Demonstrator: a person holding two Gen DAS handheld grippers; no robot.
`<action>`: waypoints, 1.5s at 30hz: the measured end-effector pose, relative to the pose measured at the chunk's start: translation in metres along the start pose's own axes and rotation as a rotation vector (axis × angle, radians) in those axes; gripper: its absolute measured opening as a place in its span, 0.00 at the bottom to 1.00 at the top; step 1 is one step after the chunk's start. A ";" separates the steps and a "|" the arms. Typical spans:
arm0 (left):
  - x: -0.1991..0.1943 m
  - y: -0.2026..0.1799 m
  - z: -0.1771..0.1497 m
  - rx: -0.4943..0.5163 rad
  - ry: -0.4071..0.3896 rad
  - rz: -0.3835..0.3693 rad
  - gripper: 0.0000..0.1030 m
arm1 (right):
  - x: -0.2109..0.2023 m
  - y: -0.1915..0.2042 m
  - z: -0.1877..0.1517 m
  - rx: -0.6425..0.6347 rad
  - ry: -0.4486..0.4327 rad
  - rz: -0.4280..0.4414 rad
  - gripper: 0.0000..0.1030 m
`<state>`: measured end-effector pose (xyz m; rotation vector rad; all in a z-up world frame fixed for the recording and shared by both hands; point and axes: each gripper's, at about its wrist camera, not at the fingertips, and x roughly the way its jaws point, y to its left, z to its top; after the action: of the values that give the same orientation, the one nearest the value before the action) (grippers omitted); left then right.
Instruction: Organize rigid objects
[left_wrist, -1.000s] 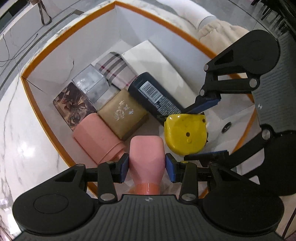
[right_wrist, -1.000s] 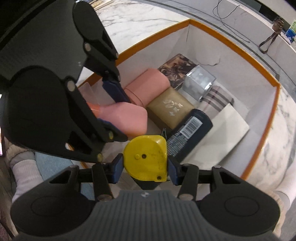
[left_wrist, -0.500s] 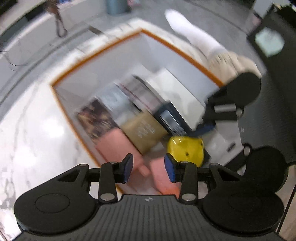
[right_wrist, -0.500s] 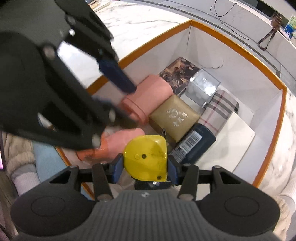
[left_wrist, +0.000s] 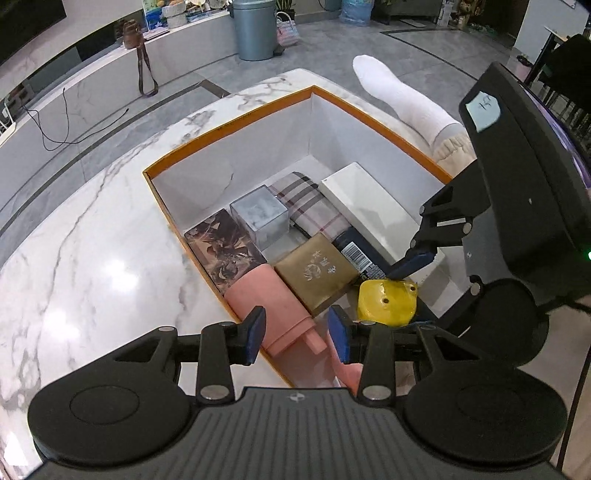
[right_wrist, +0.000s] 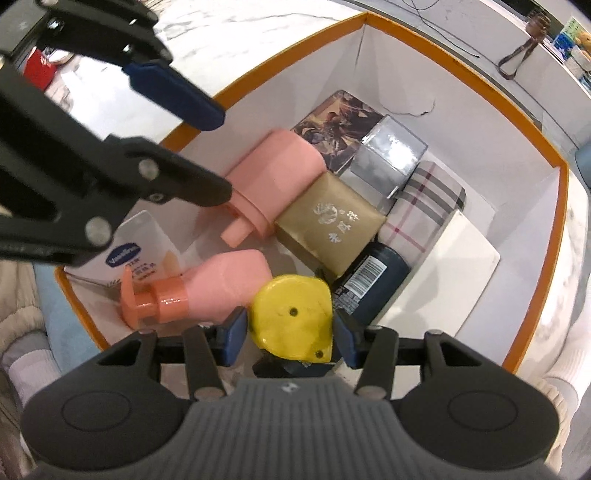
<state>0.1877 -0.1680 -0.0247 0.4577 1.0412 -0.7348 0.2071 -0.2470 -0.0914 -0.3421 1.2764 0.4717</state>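
Note:
An orange-rimmed white box (left_wrist: 236, 122) on the marble table holds the packed items. My right gripper (right_wrist: 290, 332) is shut on a yellow tape measure (right_wrist: 291, 317), low over the box's near corner beside a dark bottle with a barcode (right_wrist: 369, 280). A pink pump bottle (right_wrist: 221, 284) lies on its side in the box, free of both grippers. My left gripper (left_wrist: 297, 334) hangs above the box's near rim, open with nothing between its pads. A pink cylinder (left_wrist: 266, 299) lies just below it.
Also in the box are a gold packet (left_wrist: 317, 273), a clear cube (left_wrist: 258, 218), a plaid case (left_wrist: 306, 199), a patterned box (left_wrist: 221, 247), a flat white box (left_wrist: 365, 203) and a Vaseline tube (right_wrist: 136, 251). A person's leg in a white sock (left_wrist: 399, 99) rests past the box's far side.
The left gripper let go of the pink pump bottle and drew up and back out of the box. The bottle now lies in the box. The right gripper still holds the tape measure.

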 end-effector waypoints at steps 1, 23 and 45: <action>-0.001 0.000 0.000 0.000 -0.002 -0.003 0.45 | 0.000 0.000 0.000 0.003 -0.001 0.001 0.50; -0.032 -0.010 -0.021 0.024 -0.040 0.050 0.47 | 0.002 0.031 0.008 -0.094 0.061 -0.160 0.38; -0.150 -0.028 -0.068 -0.016 -0.344 0.162 0.54 | -0.142 0.053 -0.040 0.253 -0.356 -0.113 0.54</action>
<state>0.0804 -0.0933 0.0796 0.3806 0.6793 -0.6333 0.1166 -0.2424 0.0359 -0.1084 0.9504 0.2562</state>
